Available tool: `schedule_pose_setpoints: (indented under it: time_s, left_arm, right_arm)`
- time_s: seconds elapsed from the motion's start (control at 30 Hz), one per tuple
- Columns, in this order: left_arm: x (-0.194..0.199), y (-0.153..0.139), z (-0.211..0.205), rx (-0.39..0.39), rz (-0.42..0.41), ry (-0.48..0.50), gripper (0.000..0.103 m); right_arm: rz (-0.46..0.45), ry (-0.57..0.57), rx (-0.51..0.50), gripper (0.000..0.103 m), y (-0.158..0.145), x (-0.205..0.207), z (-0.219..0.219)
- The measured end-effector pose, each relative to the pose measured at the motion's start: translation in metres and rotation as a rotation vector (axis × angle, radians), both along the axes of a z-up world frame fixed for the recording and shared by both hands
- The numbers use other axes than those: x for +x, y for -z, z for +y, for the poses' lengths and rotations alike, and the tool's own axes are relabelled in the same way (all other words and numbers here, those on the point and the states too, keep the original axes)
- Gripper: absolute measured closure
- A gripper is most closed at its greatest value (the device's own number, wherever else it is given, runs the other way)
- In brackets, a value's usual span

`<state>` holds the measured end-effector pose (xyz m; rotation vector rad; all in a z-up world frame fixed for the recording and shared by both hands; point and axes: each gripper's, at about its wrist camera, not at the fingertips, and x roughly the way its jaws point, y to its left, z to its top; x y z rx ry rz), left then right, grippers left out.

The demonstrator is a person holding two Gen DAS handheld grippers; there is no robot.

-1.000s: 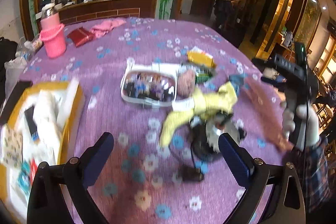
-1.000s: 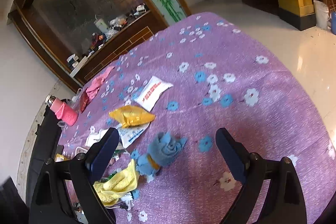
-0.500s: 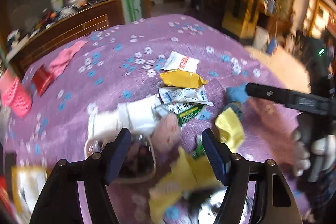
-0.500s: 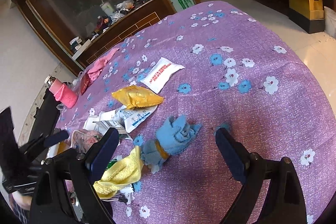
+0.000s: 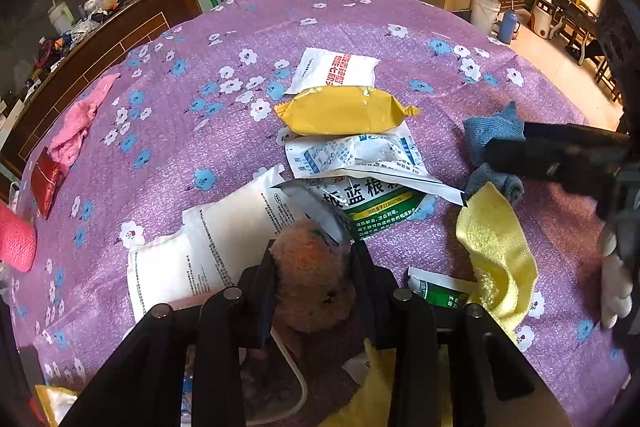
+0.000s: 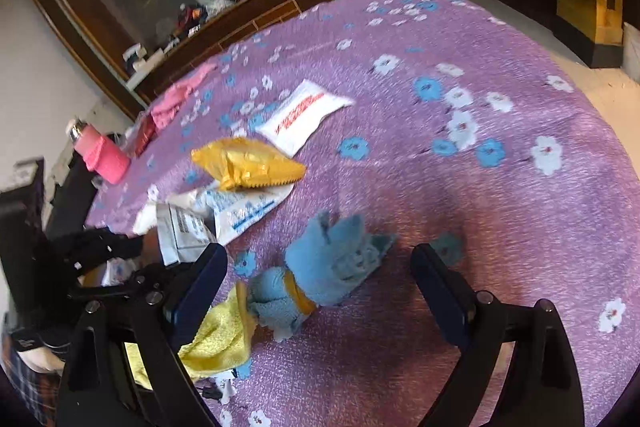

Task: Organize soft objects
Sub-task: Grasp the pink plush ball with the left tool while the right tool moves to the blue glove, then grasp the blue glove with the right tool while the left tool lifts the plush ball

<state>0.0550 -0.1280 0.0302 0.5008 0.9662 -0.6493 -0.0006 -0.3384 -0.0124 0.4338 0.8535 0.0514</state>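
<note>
My left gripper (image 5: pixel 314 267) points down at a fuzzy pink-brown plush ball (image 5: pixel 312 283). Its jaws are closing, and both pads press the ball's sides. The ball sits above the rim of a clear container (image 5: pixel 294 383), on a pile of packets. A yellow towel (image 5: pixel 496 247) lies to its right, also seen in the right wrist view (image 6: pixel 220 335). My right gripper (image 6: pixel 318 259) hangs open just over a rolled blue cloth (image 6: pixel 336 267) tied with a yellow band; the pads do not touch it. In the left wrist view that blue cloth (image 5: pixel 496 131) is partly hidden behind the right gripper.
Packets are strewn on the purple flowered tablecloth (image 5: pixel 180 155): a yellow one (image 5: pixel 344 111), a white one with red print (image 5: pixel 336 71), a white and blue one (image 5: pixel 352 155), a green-labelled one (image 5: pixel 372 207). A pink cloth (image 5: pixel 76 123), a red pouch (image 5: pixel 46 179) and a pink cup (image 6: pixel 104 155) are at far left.
My left gripper swung forward over the packet pile and its jaws narrowed from wide open onto the plush ball. My right gripper sank closer to the blue cloth, still open.
</note>
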Motion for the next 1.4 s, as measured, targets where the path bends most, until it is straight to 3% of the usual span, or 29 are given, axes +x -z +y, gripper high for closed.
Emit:
schedule_pose_setpoints:
  time_s: [0.07,0.1,0.13,0.17,0.23,0.63,0.9,1.0,1.2,1.4]
  left_arm:
    - [0.001,0.000,-0.002,0.004,-0.001,-0.002,0.079]
    - [-0.001,-0.001,-0.002,0.001,-0.013,-0.004,0.081]
    - [-0.003,-0.002,-0.002,0.003,-0.024,-0.004,0.081]
    - [-0.004,-0.004,-0.002,0.000,-0.031,-0.006,0.081]
    - [-0.007,-0.009,0.000,-0.012,-0.052,-0.020,0.081]
    - [-0.040,-0.078,0.044,-0.199,-0.141,-0.098,0.081]
    - [-0.080,-0.102,0.131,-0.318,-0.132,-0.232,0.081]
    - [-0.095,-0.103,0.182,-0.322,-0.171,-0.355,0.081]
    - [-0.132,-0.083,0.292,-0.358,-0.143,-0.594,0.081]
    - [-0.149,-0.060,0.344,-0.319,-0.126,-0.722,0.081]
  right_arm:
    - [0.001,-0.014,-0.072,0.018,0.000,0.001,0.011]
    - [0.002,-0.023,-0.100,0.026,0.001,0.001,0.016]
    - [0.006,-0.029,-0.145,0.043,0.001,0.000,0.021]
    - [0.007,-0.030,-0.161,0.050,0.001,-0.001,0.023]
    - [0.003,-0.030,-0.111,0.066,0.000,-0.002,0.018]
    - [-0.043,0.040,0.124,0.070,-0.003,-0.015,-0.018]
    - [-0.095,0.096,0.185,0.070,-0.010,-0.026,-0.037]
    - [-0.110,0.107,0.192,0.070,-0.013,-0.030,-0.038]
    - [-0.149,0.135,0.139,0.070,-0.026,-0.037,-0.034]
    - [-0.218,0.066,0.113,0.069,-0.070,-0.064,-0.006]
